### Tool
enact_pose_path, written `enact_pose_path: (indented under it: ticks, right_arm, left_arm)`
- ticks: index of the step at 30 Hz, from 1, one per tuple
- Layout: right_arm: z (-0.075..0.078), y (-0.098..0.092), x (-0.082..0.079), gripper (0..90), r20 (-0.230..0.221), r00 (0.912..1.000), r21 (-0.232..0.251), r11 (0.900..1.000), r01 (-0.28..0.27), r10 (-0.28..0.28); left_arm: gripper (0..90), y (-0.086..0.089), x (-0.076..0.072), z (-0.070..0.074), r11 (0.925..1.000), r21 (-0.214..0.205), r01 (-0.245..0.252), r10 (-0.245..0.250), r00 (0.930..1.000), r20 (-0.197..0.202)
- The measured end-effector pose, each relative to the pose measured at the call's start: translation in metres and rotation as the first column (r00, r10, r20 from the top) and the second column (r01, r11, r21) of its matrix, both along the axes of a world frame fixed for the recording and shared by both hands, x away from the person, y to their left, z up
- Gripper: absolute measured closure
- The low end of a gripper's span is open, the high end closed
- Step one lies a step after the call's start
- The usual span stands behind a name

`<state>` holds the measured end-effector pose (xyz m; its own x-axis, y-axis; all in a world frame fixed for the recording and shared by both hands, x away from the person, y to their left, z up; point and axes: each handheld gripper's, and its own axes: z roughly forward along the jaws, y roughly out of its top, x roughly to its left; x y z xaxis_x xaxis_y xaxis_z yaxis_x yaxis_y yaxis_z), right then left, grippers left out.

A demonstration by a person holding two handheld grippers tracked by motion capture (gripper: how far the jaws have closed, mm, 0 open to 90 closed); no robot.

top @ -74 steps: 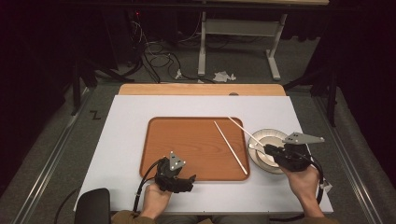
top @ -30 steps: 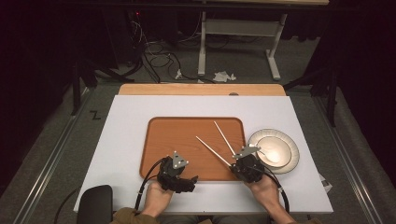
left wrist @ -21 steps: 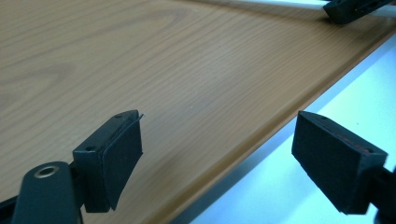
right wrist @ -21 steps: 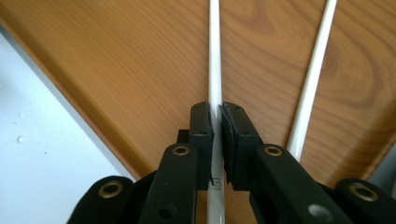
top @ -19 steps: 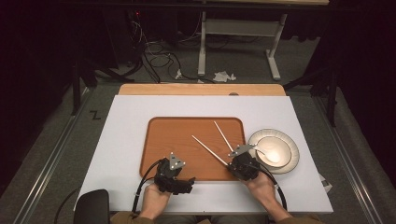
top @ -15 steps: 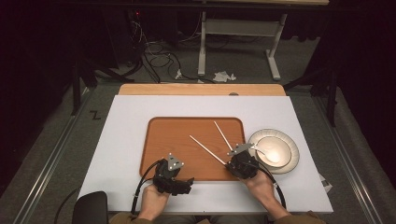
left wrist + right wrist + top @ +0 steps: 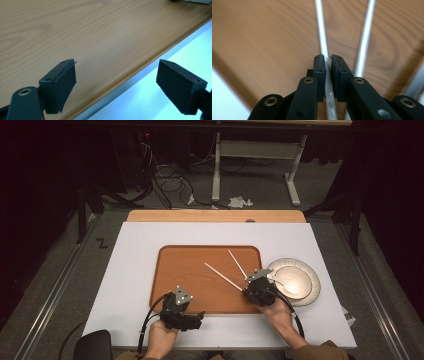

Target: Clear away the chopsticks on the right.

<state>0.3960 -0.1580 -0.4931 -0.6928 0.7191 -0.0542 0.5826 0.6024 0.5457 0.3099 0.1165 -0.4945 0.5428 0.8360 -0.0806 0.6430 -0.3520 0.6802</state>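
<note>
In the high view we hold our right gripper [image 7: 251,289] a little right of the middle of the frame, at the right end of the brown wooden tray [image 7: 180,270]. Its jaws are pressed together on a thin white chopstick [image 7: 222,276]. That stick points up and to the left over the tray. In the right gripper view the same chopstick [image 7: 322,30] runs straight up the middle of the frame, from between the two black jaws to the top edge.

A second chopstick [image 7: 237,263] lies on the tray just right of the first one. The two sticks spread apart like a V in the high view. In the right gripper view this second chopstick [image 7: 365,35] is to the right of the jaws, and nothing grips it.

A round plate [image 7: 312,292] sits on the white table [image 7: 135,270] just right of the tray, close beside our right hand [image 7: 280,317].

Our left gripper [image 7: 200,316] is low in the frame, left of the middle, at the near edge of the tray. In the left gripper view its jaws stand wide apart with nothing between them. One jaw is over the tray and one is over the white table.
</note>
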Motion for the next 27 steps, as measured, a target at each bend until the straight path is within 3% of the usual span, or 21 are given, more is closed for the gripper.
enact_pose_path:
  ticks: [5, 10, 18, 22, 24, 25, 27]
  right_arm:
    - [0.0, -0.005, 0.007, 83.5, 0.005, 0.9989, 0.002, 0.9989, 0.047, -0.047]
    - [0.0, -0.007, 0.01, 83.3, 0.017, 0.9981, -0.005, 0.9982, 0.06, -0.059]
    - [0.0, -0.007, 0.008, 78.2, 0.024, 0.9978, -0.013, 0.998, 0.061, -0.061]
    - [0.007, -0.007, 0.003, 72.5, 0.061, 0.9972, 0.021, 0.9989, 0.042, -0.043]
    - [0.009, -0.007, 0.0, 71.6, 0.066, 0.9966, 0.034, 0.9984, 0.046, -0.048]
    - [0.013, -0.01, -0.002, 70.4, 0.087, 0.9956, 0.051, 0.9982, 0.032, -0.036]
    - [0.015, -0.011, -0.003, 69.7, 0.094, 0.9948, 0.059, 0.9977, 0.034, -0.04]
  left_arm:
    - [16.4, 0.002, -0.002, 0.0, 0.9999, 0.002, -0.01, 0.01, 0.9999, 0.008]
    - [16.4, 0.003, -0.003, 0.001, 0.9999, -0.006, -0.012, 0.012, 0.9999, 0.008]
    - [16.4, -0.002, -0.008, 0.004, 0.9998, -0.011, 0.017, -0.016, 0.9992, 0.035]
    - [16.4, -0.003, -0.009, 0.005, 0.9996, -0.017, 0.021, -0.02, 0.9985, 0.051]
    - [16.6, -0.003, -0.01, 0.007, 0.9997, -0.022, 0.006, -0.004, 0.9968, 0.079]
    - [16.4, -0.001, -0.011, 0.01, 0.9991, -0.042, -0.01, 0.015, 0.9933, 0.114]
    - [16.4, 0.0, -0.011, 0.011, 0.9984, -0.055, -0.016, 0.023, 0.9914, 0.129]
